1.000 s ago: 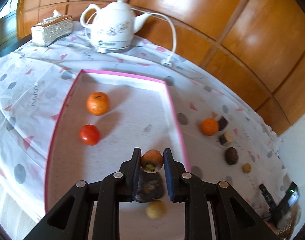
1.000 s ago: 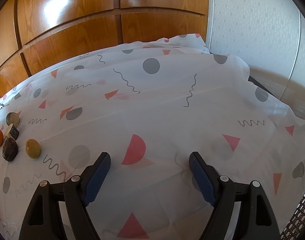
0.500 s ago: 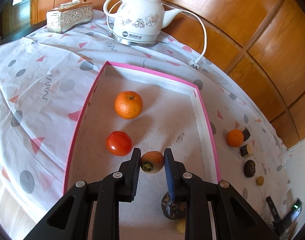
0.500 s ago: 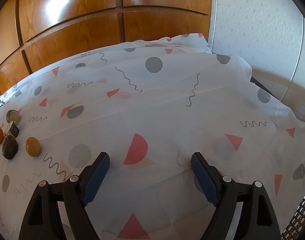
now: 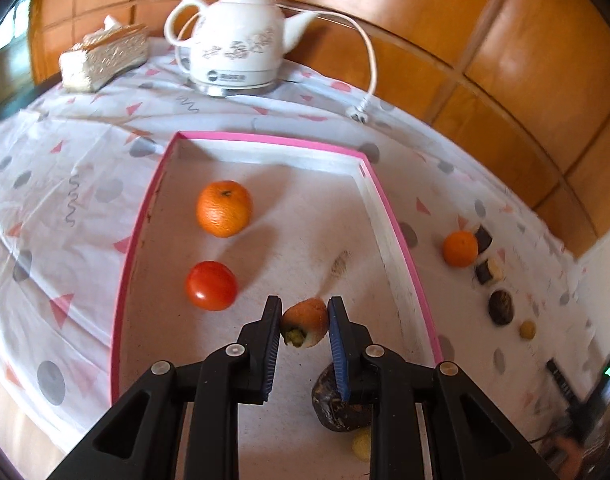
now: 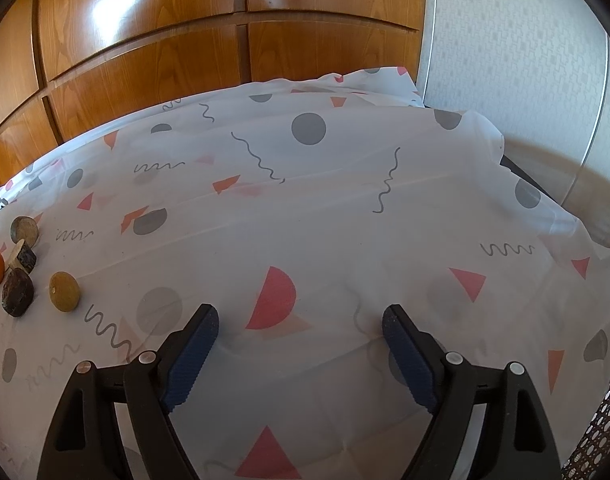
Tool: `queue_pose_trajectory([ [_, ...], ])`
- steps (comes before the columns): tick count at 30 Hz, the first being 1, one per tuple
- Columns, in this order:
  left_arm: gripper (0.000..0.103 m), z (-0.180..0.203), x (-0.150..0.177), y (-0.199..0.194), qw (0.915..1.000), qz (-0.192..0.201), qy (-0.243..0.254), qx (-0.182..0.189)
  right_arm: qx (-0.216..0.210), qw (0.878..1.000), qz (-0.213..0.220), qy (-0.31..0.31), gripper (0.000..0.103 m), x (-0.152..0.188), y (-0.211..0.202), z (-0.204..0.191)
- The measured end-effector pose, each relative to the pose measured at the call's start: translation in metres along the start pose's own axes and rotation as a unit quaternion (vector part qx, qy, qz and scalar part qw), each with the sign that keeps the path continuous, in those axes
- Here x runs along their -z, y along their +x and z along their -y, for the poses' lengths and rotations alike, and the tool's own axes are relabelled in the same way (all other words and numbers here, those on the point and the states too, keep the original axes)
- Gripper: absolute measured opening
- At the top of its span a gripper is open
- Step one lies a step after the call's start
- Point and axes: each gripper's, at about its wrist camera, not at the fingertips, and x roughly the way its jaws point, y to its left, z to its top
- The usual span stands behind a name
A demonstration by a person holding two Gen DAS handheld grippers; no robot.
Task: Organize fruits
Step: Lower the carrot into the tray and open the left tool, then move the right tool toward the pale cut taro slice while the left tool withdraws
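Hovering over the pink-rimmed tray (image 5: 389, 216), the left gripper (image 5: 305, 322) has its jaws clamped on a small orange fruit (image 5: 306, 320), carried above the floor just right of the tomato (image 5: 211, 285) and nearer than the orange (image 5: 223, 208). Risk: a round fruit could squirt from the pads or roll into the dark fruit (image 5: 337, 404) below if let go high. The right gripper (image 6: 301, 338) hangs over the patterned cloth (image 6: 345, 208), jaws wide apart and empty, with the loose fruits (image 6: 65, 291) off to its left.

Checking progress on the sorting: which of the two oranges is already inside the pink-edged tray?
The larger orange, lying in the pink-edged tray beyond the red tomato. The smaller orange sits outside on the tablecloth, right of the tray.
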Motion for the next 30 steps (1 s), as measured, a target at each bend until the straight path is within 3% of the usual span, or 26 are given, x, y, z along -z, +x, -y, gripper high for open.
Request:
queue_pose_trajectory([
  [17,0.027,-0.003,0.008,0.001,0.9998,0.001,-0.014,-0.015,-0.001,1.000,0.000,0.002,0.086,0.000,0.001,0.000],
  [30,0.046,-0.022,0.018,-0.036,0.9974,0.032,-0.044,-0.047,-0.007,1.000,-0.023,-0.011,0.086,-0.007,0.001,-0.001],
])
